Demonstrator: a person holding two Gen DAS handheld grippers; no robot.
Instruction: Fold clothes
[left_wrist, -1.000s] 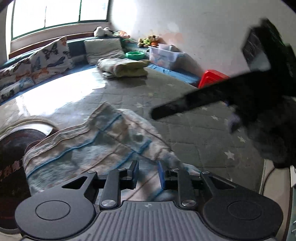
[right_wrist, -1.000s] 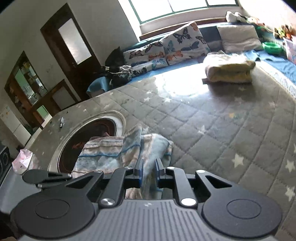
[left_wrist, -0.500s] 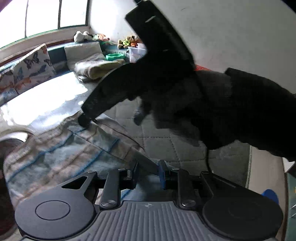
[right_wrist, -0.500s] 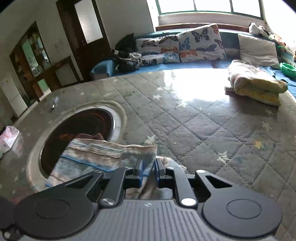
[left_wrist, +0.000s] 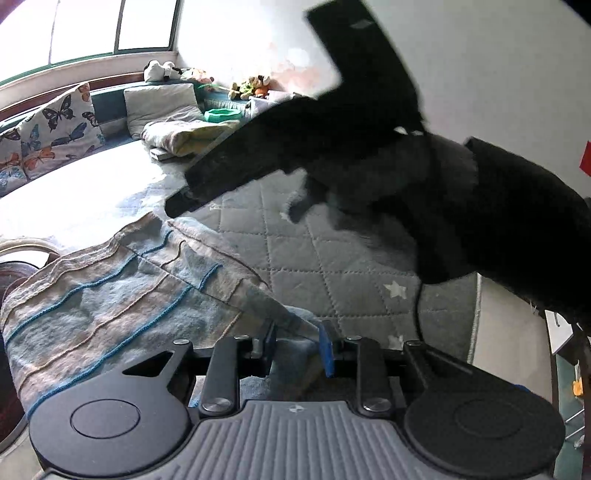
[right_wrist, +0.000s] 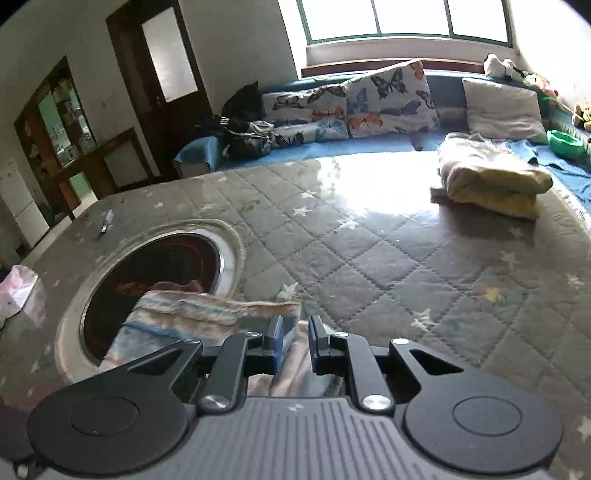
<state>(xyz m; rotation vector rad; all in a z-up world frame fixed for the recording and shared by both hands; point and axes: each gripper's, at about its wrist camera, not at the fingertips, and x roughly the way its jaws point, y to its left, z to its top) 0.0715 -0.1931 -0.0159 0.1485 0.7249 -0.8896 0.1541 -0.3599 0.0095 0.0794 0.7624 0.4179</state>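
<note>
On the grey quilted star-print surface (right_wrist: 369, 258), the blue-striped fuzzy garment (left_wrist: 110, 295) is lying — both grippers, left (left_wrist: 297, 345) and right (right_wrist: 294, 341), are pinching its fabric, apparently at corners.

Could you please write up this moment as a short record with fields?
garment: striped blue and beige cloth, partly folded, lying over the round opening
left claw: shut on a corner of the cloth
right claw: shut on the cloth's edge
surface: grey quilted star-print cover
background: folded blanket, butterfly pillows, green bowl
</note>
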